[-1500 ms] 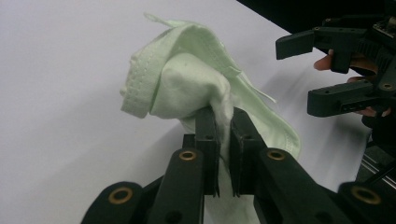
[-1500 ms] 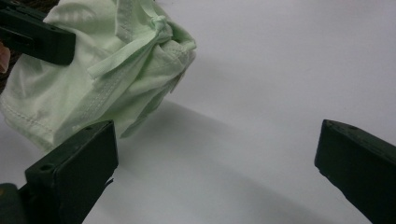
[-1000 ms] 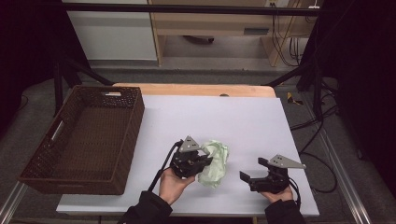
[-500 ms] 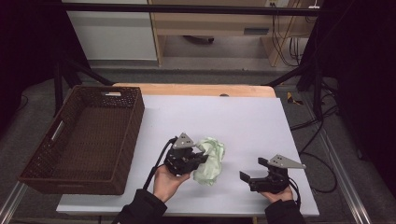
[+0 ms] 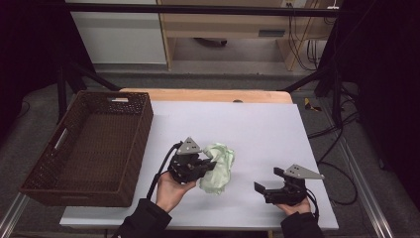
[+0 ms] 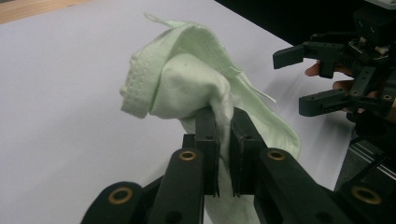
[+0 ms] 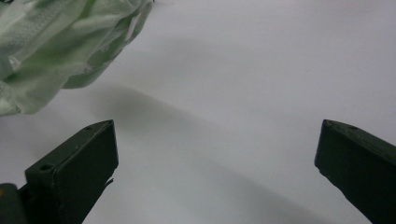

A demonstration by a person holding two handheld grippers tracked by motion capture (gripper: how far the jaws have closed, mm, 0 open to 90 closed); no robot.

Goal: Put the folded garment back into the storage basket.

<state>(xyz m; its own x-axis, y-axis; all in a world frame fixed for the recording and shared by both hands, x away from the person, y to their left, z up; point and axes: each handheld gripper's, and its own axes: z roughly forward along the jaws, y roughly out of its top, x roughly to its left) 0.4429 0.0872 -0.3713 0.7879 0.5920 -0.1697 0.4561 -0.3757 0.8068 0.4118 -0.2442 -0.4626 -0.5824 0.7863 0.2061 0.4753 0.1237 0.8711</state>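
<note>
High view first: since the earlier picture the left gripper (image 5: 210,166) has drifted toward nine o'clock and lifted a little, dragging the cloth (image 5: 218,168) with it; the right gripper (image 5: 265,181) has kept its place at about five o'clock. That cloth is pale green, crumpled, with stitched hems, bunched near the table's (image 5: 257,124) six o'clock edge. Left jaws are nearly together, pinching a fold of it. Right jaws stand wide apart, holding nothing. At nine o'clock sits a brown basket (image 5: 143,129).
</note>
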